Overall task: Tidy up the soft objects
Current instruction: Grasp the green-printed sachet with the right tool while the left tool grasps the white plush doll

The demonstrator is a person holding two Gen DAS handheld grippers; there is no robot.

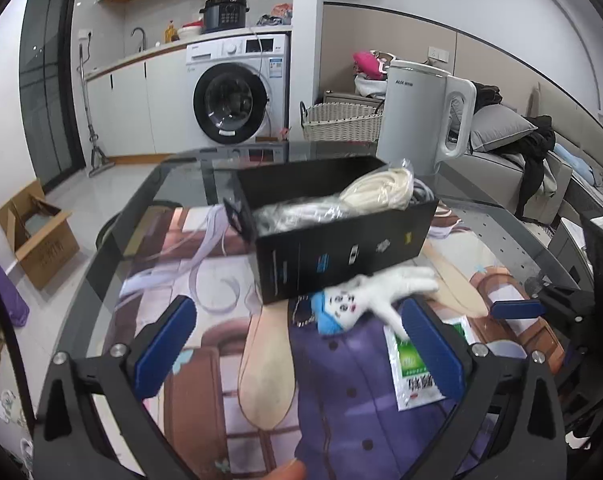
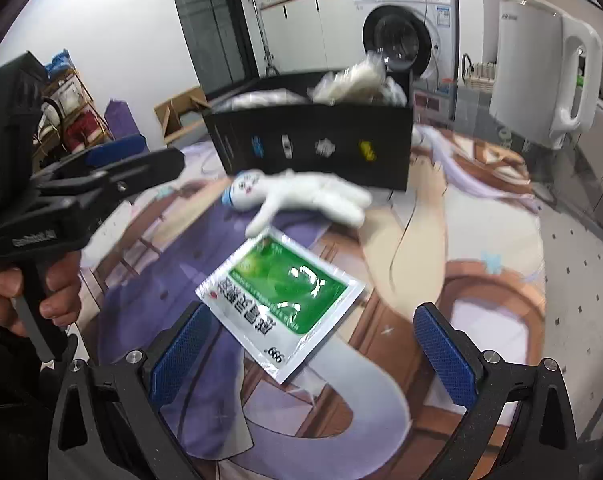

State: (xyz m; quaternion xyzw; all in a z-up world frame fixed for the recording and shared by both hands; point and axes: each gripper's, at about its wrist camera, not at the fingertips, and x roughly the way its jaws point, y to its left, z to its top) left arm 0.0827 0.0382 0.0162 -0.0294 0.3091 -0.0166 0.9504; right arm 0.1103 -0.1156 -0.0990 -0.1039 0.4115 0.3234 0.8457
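The glass tabletop (image 1: 101, 264) carries a large printed anime mat (image 2: 481, 240), and everything for the task sits on that mat. At the back stands a white electric kettle (image 1: 425, 120), close to the far right corner of the black box (image 1: 341, 248). This open box already holds bagged soft items, among them a cream-coloured bundle in clear plastic (image 1: 381, 190) that rises above its rim. Just in front of the box, touching or nearly touching its near wall, lies the white plush toy (image 2: 313, 198) with a blue cap, limbs sprawled. Nearer still lies the green-and-white sachet (image 2: 281, 300), flat on the mat, one plush limb reaching close to its far corner.

Both tools are empty. The left claw (image 1: 301, 344) is spread wide, its view aimed at the plush. The right claw (image 2: 313, 356) is likewise spread, with the sachet's near corner between its blue pads (image 2: 181, 356).

The likely risks: the flat, slick sachet could slide away instead of lifting; the two claws work close together and could collide; and a hasty drop could snag the protruding bundle or nudge the light box toward the kettle.
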